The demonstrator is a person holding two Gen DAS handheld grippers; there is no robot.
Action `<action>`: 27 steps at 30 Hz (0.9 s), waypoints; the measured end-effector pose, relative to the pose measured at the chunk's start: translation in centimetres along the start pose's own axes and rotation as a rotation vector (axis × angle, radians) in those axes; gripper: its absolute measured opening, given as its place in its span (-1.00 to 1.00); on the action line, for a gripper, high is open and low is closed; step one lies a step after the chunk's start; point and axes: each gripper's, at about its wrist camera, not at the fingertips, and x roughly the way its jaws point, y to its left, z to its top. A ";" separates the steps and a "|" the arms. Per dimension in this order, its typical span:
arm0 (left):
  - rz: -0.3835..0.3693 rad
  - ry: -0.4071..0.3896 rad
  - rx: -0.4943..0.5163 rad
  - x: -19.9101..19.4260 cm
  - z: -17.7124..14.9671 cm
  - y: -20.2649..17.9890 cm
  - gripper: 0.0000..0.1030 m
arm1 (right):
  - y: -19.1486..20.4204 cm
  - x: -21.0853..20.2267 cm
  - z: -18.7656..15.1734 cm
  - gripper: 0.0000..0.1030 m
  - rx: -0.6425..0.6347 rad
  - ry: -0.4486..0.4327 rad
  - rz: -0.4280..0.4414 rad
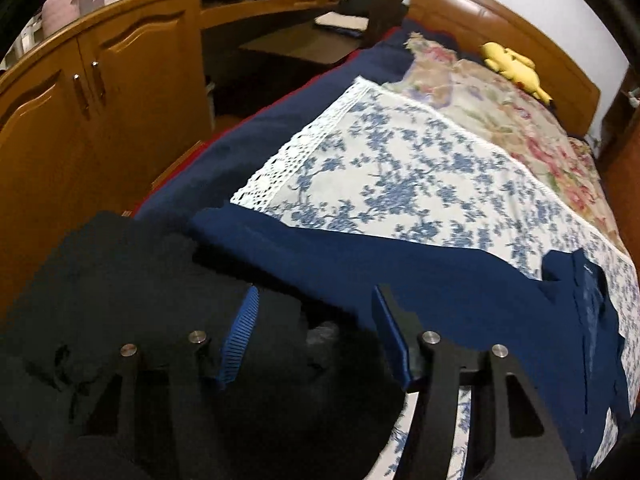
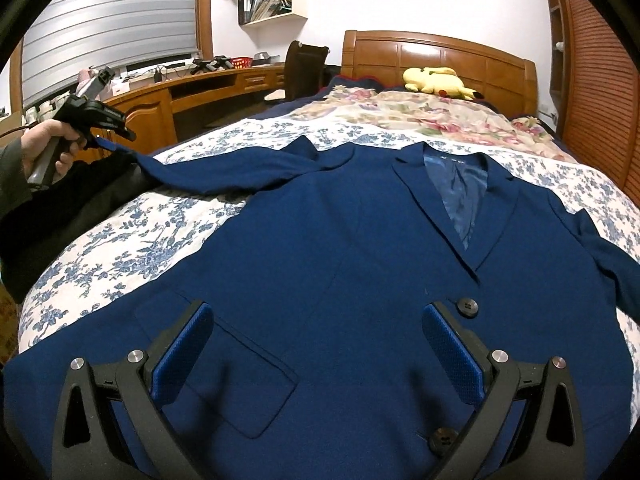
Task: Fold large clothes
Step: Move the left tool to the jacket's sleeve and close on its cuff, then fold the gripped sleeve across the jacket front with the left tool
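Both grippers are at work over a navy blazer [image 2: 328, 248] that lies face up and spread across the bed; the right gripper [image 2: 318, 344] hovers above the blazer's lower front with its blue-padded fingers [image 2: 182, 354] set wide apart and nothing between them, a flap pocket [image 2: 224, 364] below the left finger and two dark buttons [image 2: 467, 306] just beside the right one; the left gripper [image 1: 316, 336] also shows its fingers parted in its own view, yet in the right wrist view its tip meets the end of the blazer's sleeve [image 2: 224, 172], which is drawn out toward it, and whether it pinches the cloth I cannot tell; a hand [image 2: 44, 148] grips that tool's handle at the bed's left edge; the blazer's lapels lie open on a shiny blue lining [image 2: 456, 196], collar toward the headboard; under it is a white bedspread with blue flowers [image 1: 400, 160], lace-edged, and beyond that a floral quilt [image 2: 400, 114]; a dark garment [image 1: 120, 280] is heaped at the bed's near left corner; a yellow plush toy [image 2: 434, 78] rests against the wooden headboard [image 2: 440, 50]; a wooden desk with cabinets [image 1: 100, 92] runs along the left wall.
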 end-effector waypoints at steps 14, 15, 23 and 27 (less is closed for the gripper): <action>0.061 0.043 0.040 3.2 0.8 -1.2 -0.74 | 0.0 0.3 -0.2 1.00 0.006 0.000 0.004; 0.056 0.040 0.047 3.2 0.8 -1.3 -0.88 | 0.0 0.3 -0.2 1.00 0.007 0.000 0.005; 0.016 -0.093 0.174 -0.6 0.5 -5.6 -0.98 | -0.3 0.5 -0.2 1.00 0.025 0.005 0.013; -0.025 -0.159 0.252 -3.6 -0.2 -9.5 -0.98 | -0.9 0.6 -0.3 1.00 0.057 0.005 0.030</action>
